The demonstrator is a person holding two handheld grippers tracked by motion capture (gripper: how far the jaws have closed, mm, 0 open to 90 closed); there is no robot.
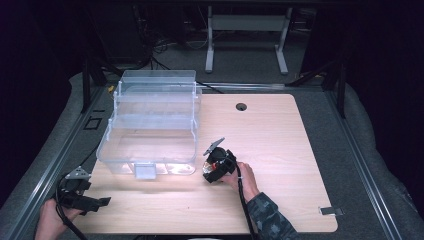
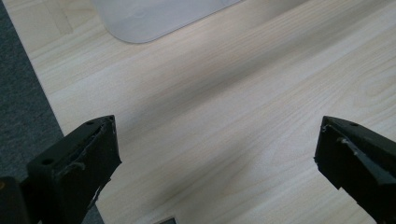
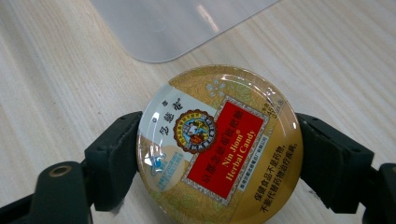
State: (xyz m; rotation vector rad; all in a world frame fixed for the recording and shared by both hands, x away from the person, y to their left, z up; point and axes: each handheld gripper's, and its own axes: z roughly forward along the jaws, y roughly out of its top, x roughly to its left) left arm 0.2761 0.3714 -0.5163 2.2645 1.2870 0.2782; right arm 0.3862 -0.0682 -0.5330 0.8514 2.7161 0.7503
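Observation:
A round gold candy tin (image 3: 219, 144) with a red label lies flat on the wooden table (image 1: 280, 150). My right gripper (image 3: 218, 156) is shut on it, a black jaw pressed against each side of its rim. From above, the right gripper (image 1: 214, 167) sits just right of the front corner of a clear plastic storage box (image 1: 150, 125), and a hand holds it. My left gripper (image 1: 100, 201) rests low at the table's front left corner. Its jaws stand wide apart, open, with bare wood between them (image 2: 217, 154).
The clear tiered box stands on the table's left half, and its rounded corner (image 3: 173, 23) lies just beyond the tin. A cable hole (image 1: 241, 106) sits near the far edge. Grey carpet (image 2: 23, 93) borders the table on the left. A small metal plate (image 1: 331, 211) lies at the front right corner.

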